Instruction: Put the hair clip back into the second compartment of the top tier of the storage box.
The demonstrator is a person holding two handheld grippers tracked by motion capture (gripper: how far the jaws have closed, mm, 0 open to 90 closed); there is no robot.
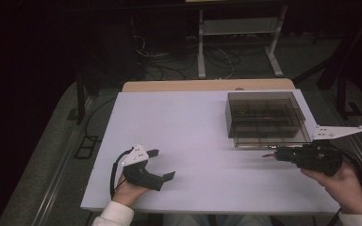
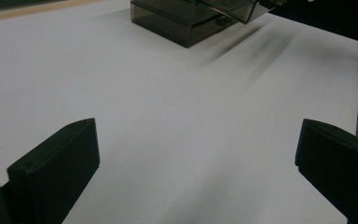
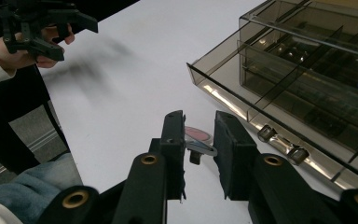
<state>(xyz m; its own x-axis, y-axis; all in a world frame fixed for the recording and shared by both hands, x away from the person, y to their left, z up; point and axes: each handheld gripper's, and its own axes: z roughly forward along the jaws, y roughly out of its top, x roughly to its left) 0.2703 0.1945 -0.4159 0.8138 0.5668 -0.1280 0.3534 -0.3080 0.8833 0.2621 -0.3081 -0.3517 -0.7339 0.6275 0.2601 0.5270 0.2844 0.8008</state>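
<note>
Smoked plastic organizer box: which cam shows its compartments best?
Right gripper view: the box is close, its dividers and front latch plain. The high view has the whole box but small; the left gripper view catches its near corner.

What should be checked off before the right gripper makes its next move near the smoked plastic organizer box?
1. Small metal piece with a pink-red end between the right gripper jaws: ok.
2. Jaws clamped on that piece: cannot tell; a gap shows beside it.
3. Smoked plastic organizer box lid shut, front latch facing the gripper: ok.
4. Left gripper open, holding nothing, far from the box: ok.
5. White table free of clutter between the grippers: ok.
</note>
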